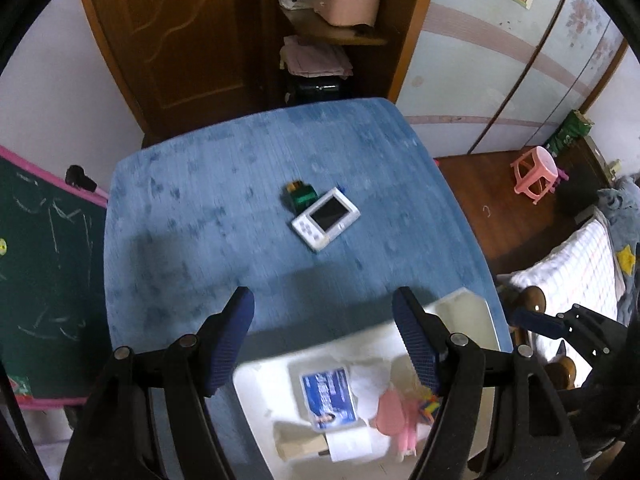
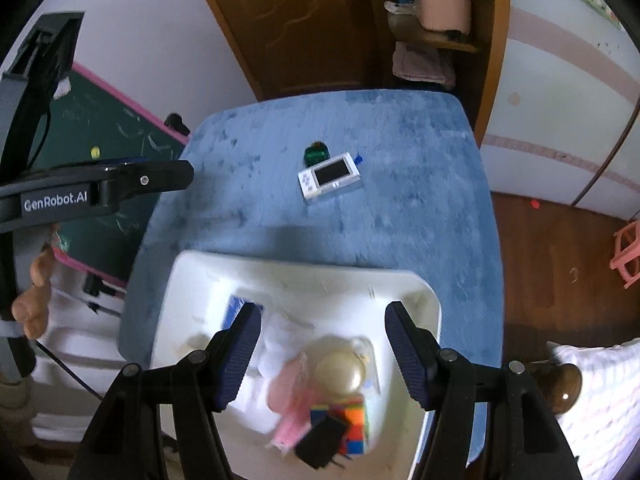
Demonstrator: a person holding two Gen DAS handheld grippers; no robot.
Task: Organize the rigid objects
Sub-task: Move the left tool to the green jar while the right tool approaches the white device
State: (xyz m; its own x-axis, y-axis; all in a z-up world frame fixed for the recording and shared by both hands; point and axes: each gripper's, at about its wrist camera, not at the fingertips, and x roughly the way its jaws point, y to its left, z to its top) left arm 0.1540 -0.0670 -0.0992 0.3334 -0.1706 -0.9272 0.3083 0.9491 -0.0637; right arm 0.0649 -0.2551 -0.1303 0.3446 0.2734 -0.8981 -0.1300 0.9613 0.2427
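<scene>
— Where your fingers cross the shallow white plastic bin (image 2: 424,300), what can you read inside it?
— Only partly. Motion blur softens the heap: a multicoloured puzzle cube (image 2: 352,420), a black plug-like block (image 2: 320,442) resting on it, a pale round ball (image 2: 340,372), something pink and a blue-printed card (image 1: 328,398). Your own fingers (image 1: 416,344) cover part of the bin.
— And on the blue plush tablecloth (image 1: 200,208)?
— A white handheld game console with a dark screen (image 1: 325,218) lies near the middle, touching a small green block (image 1: 300,196) behind it. Open cloth surrounds both; the bin sits at the near edge.
— My tools?
— Your left gripper (image 1: 324,340) and right gripper (image 2: 322,354) both stand wide apart, holding nothing, above the bin.
</scene>
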